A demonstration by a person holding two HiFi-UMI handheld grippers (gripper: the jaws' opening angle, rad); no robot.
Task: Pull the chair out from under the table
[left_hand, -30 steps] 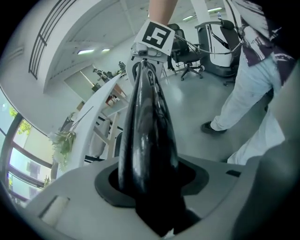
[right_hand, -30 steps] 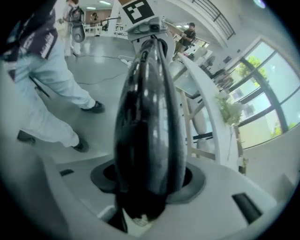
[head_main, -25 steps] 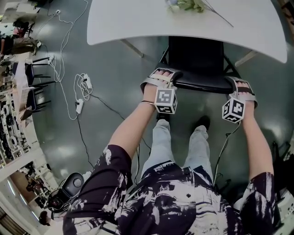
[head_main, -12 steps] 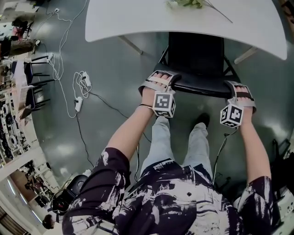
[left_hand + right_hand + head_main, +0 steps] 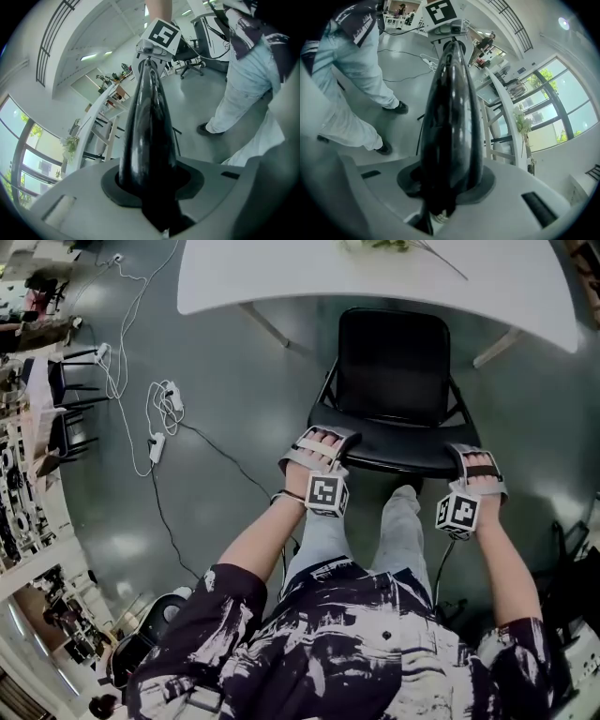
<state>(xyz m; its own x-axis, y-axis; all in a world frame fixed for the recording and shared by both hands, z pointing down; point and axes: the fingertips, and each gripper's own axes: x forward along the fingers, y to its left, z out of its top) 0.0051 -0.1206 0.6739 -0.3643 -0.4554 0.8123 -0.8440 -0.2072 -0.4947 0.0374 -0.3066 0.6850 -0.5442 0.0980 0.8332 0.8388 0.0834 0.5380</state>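
Note:
The black chair (image 5: 394, 371) stands with its seat mostly out from under the white table (image 5: 281, 277), its backrest toward me. My left gripper (image 5: 317, 448) is shut on the left end of the backrest's top edge (image 5: 394, 454), my right gripper (image 5: 476, 465) on its right end. Both pairs of jaws have just been closing, with that edge between them. In the left gripper view the glossy black backrest edge (image 5: 147, 131) runs away from the left gripper (image 5: 151, 187) to the other gripper's marker cube (image 5: 161, 33). The right gripper view shows that edge (image 5: 452, 122) leaving the right gripper (image 5: 446, 187).
White cables and a power strip (image 5: 157, 432) lie on the grey floor at the left. Table legs (image 5: 267, 329) slant down on both sides of the chair. The person's legs (image 5: 403, 531) stand just behind the backrest. A plant (image 5: 375, 247) lies on the table.
The chair has slid out from under the table toward the person, both grippers moving back with its backrest. Much more of the seat shows now.

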